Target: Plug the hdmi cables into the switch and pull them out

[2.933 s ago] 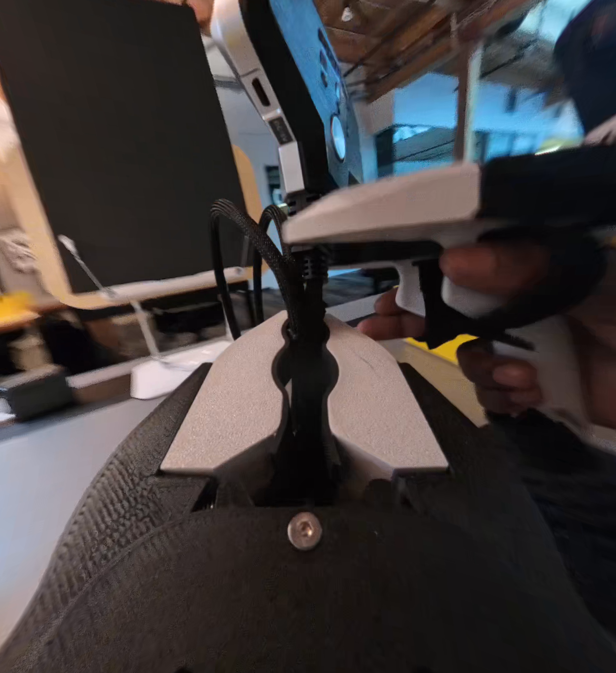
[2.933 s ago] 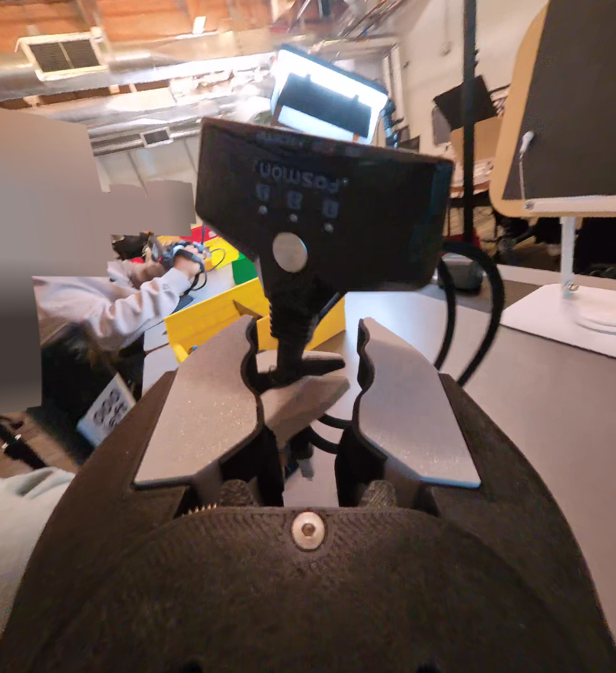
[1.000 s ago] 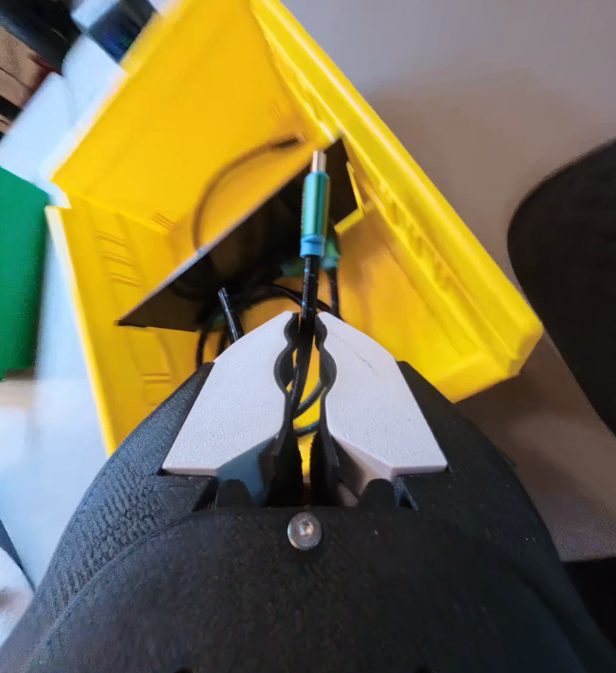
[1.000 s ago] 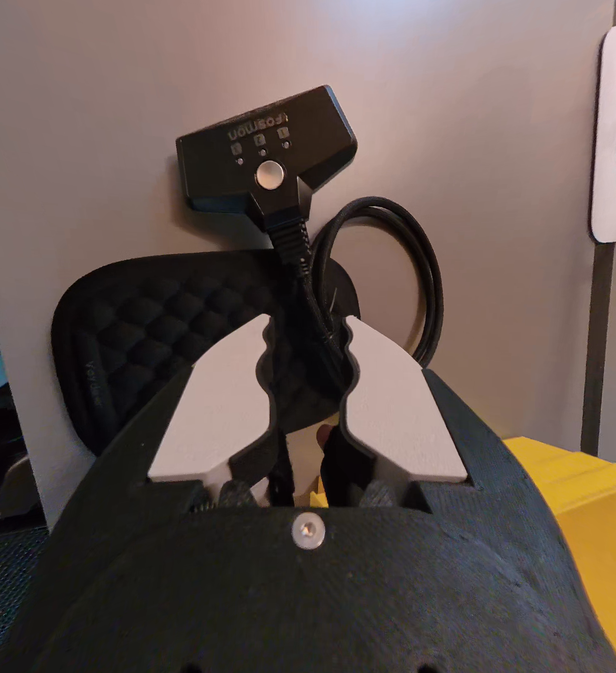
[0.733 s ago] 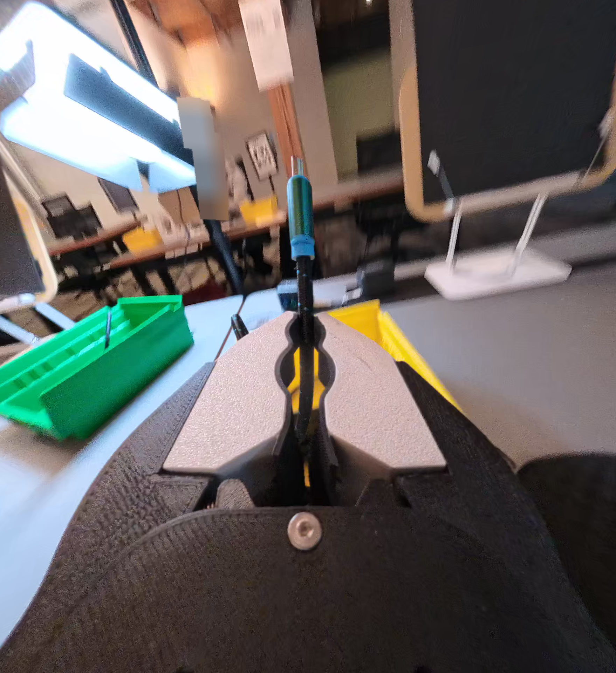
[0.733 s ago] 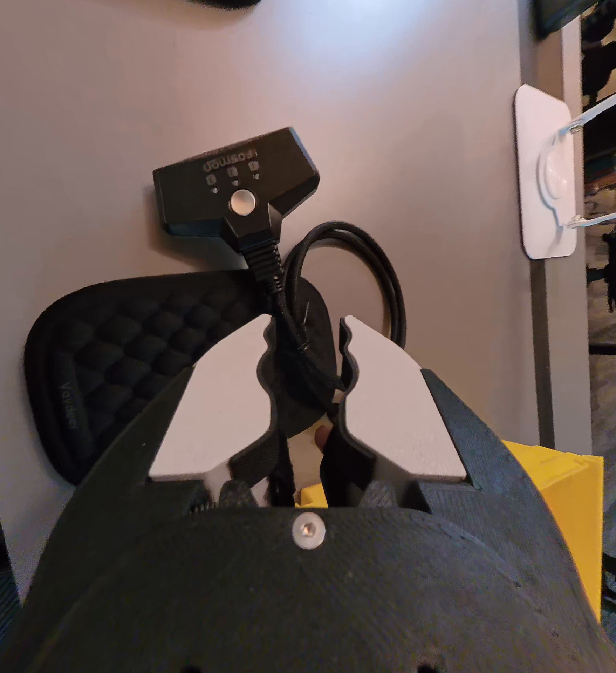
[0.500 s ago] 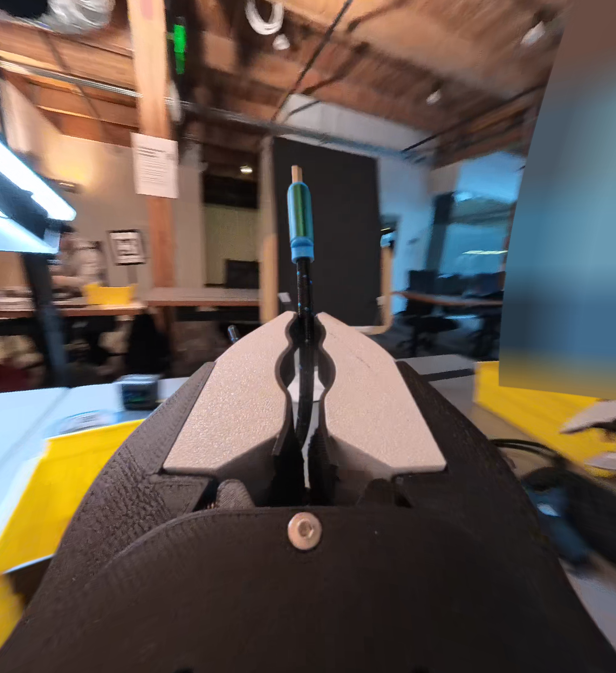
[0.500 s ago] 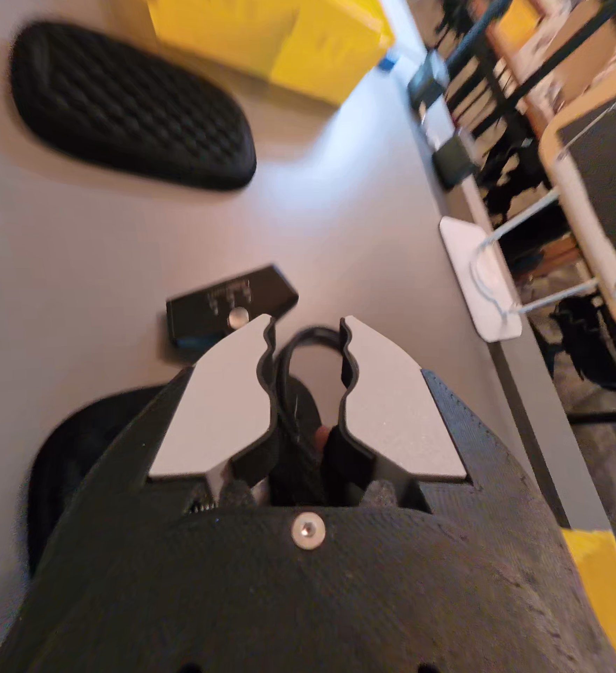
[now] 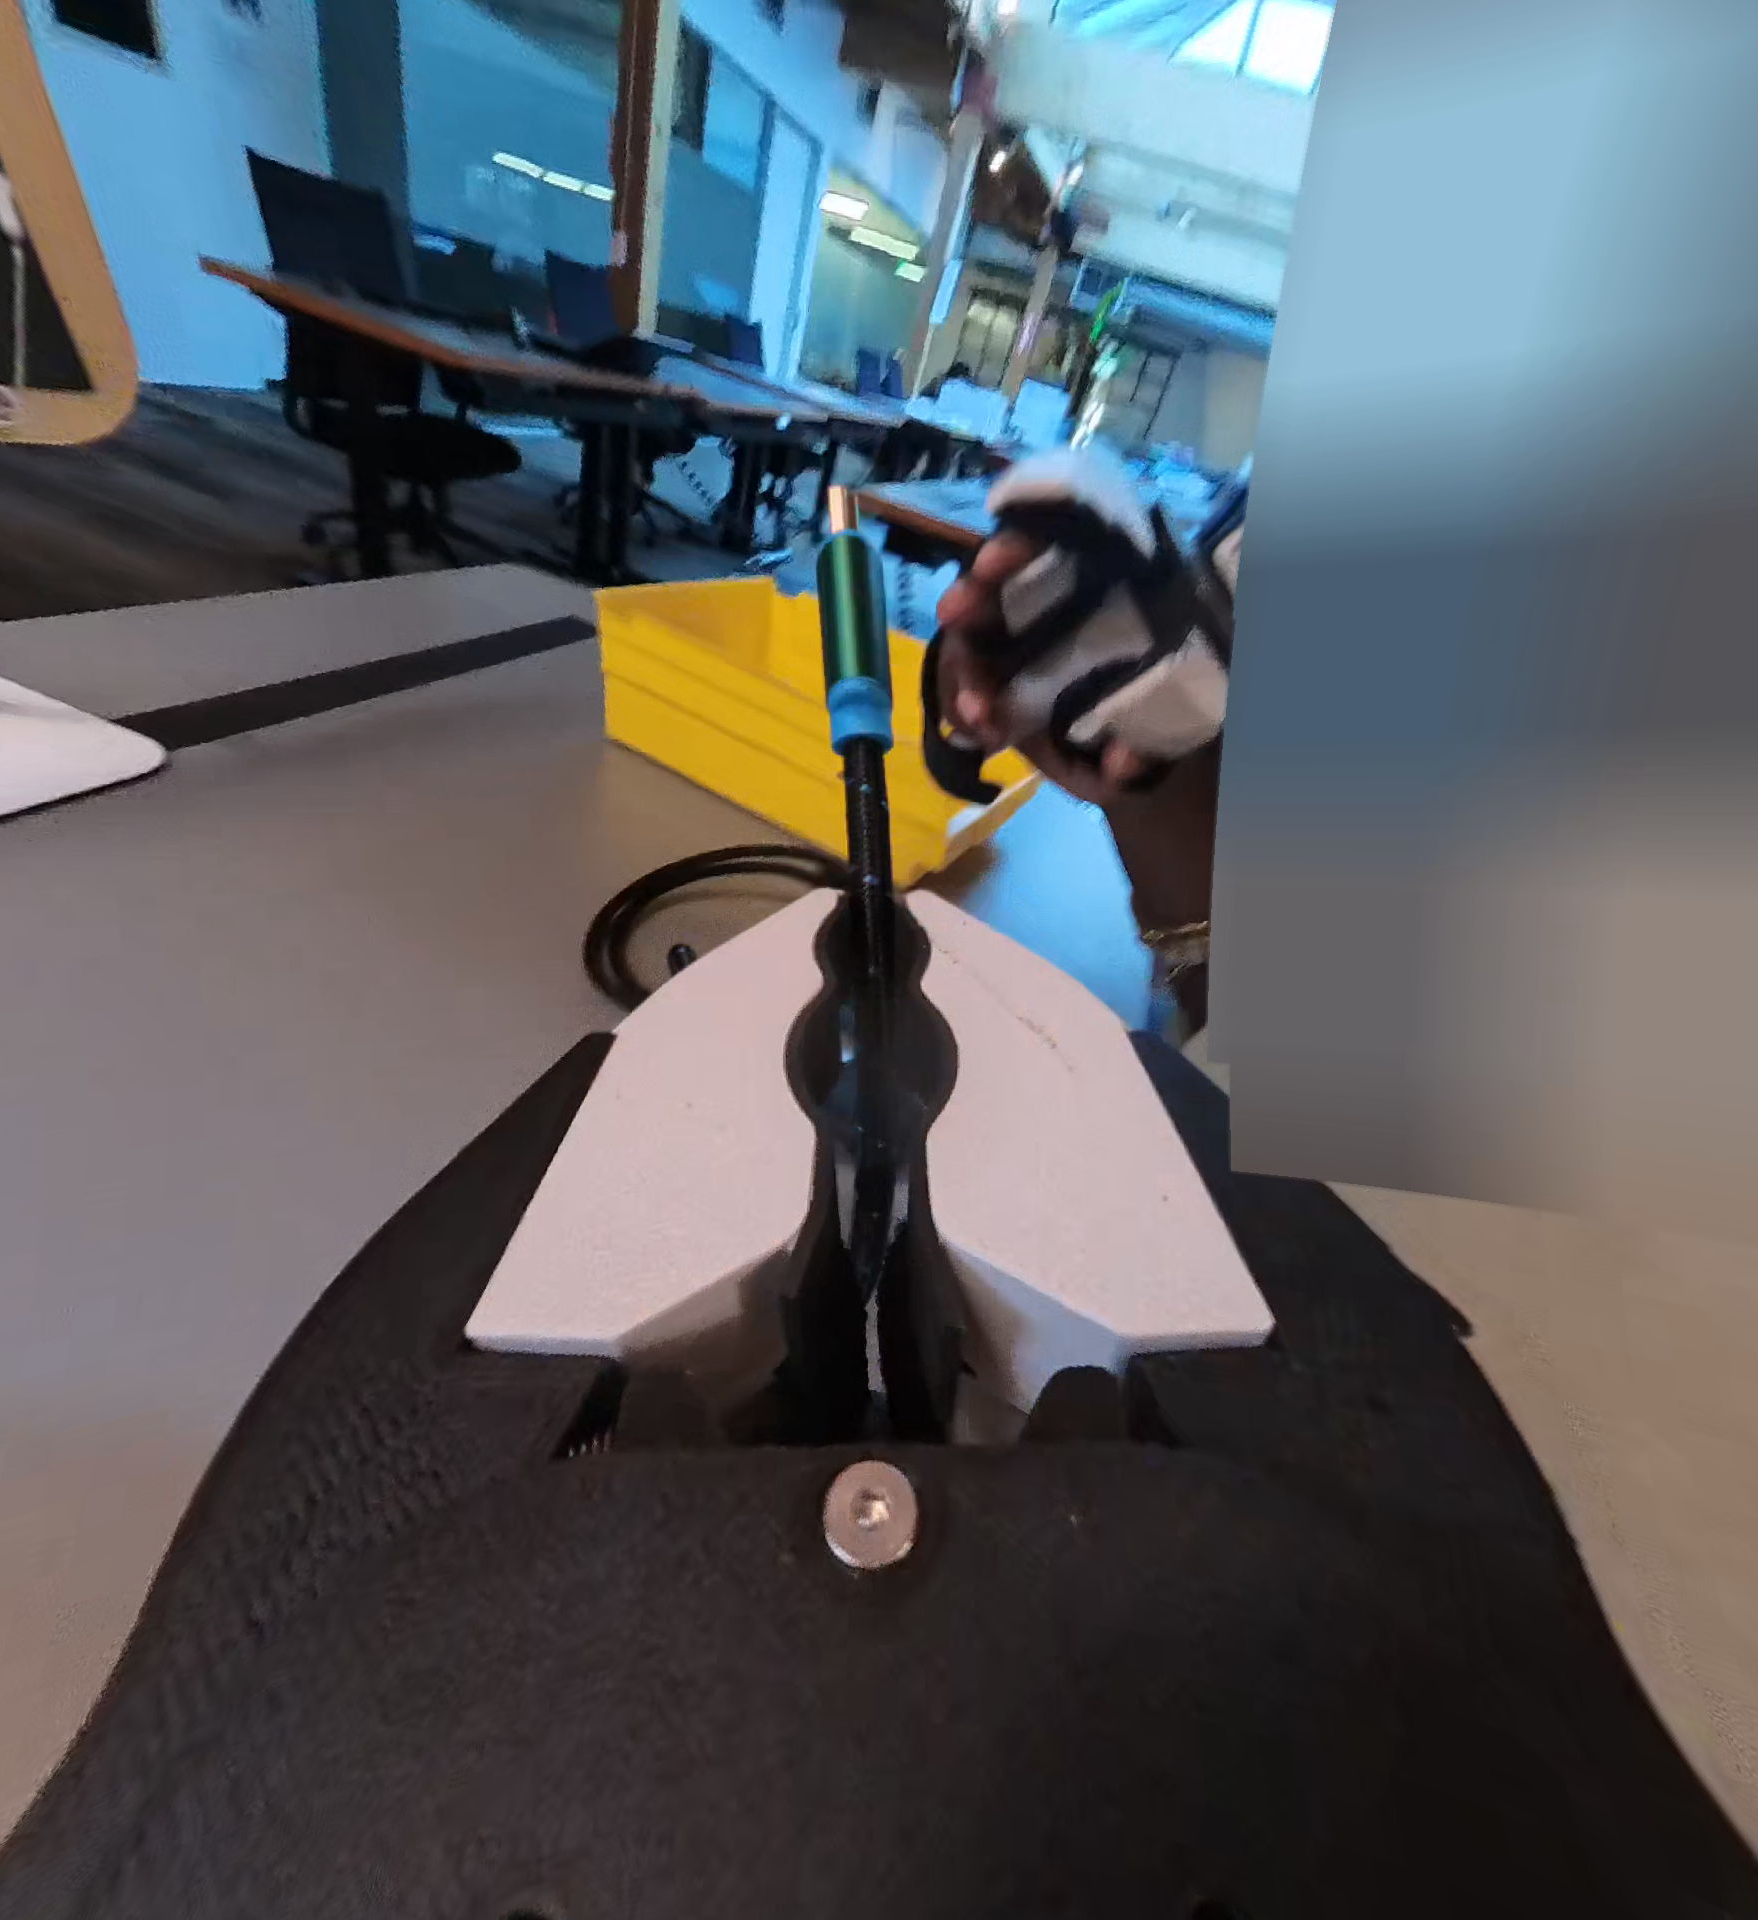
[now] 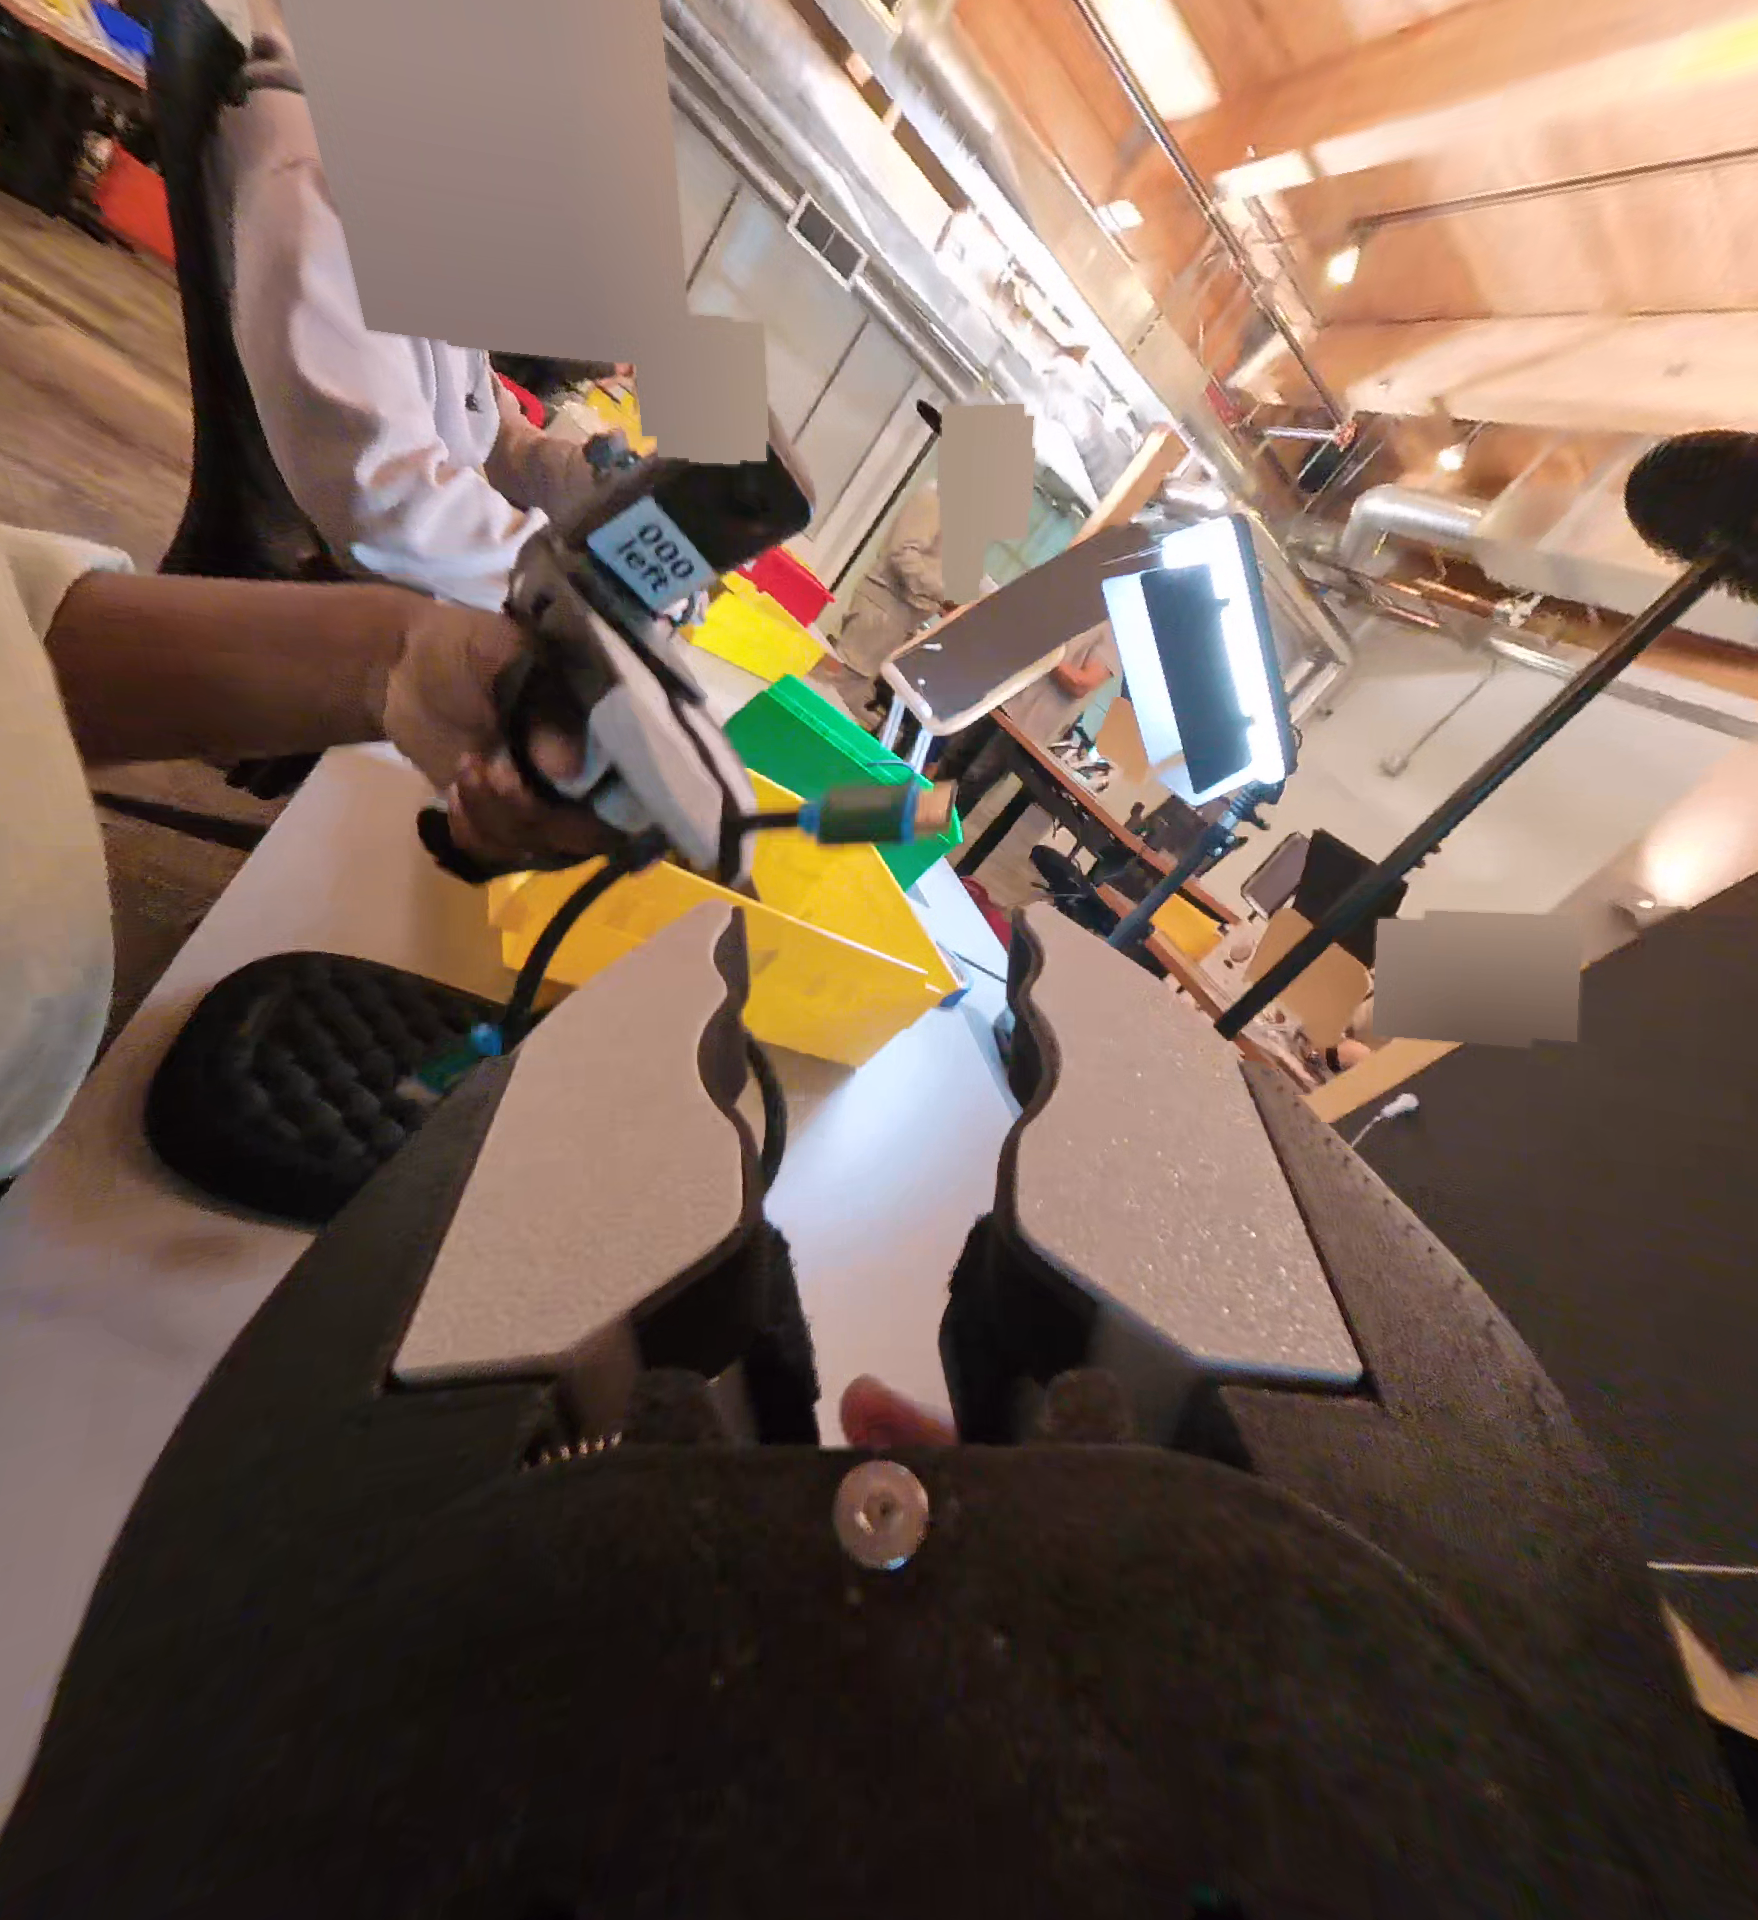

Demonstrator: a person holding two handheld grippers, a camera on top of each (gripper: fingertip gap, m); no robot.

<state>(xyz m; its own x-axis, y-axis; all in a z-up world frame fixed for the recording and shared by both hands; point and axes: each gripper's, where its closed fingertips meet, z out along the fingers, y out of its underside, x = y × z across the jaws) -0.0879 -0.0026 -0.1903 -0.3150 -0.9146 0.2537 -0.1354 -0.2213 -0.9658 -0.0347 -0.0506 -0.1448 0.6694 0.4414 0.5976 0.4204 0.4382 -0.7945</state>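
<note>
One cable [image 9: 867, 831] sits clamped in the left gripper [image 9: 870, 914], green metal plug [image 9: 851, 613] pointing up, well off the table [image 9: 231, 935] now instead of over the yellow bin [image 9: 709, 675]. Right gripper [image 10: 875, 935] has let go of the switch lead; jaws apart, empty. Switch out of view. Likely re-approaching to plug in. Cable braided black, wrist pad [image 10: 293, 1070] quilted.
</note>
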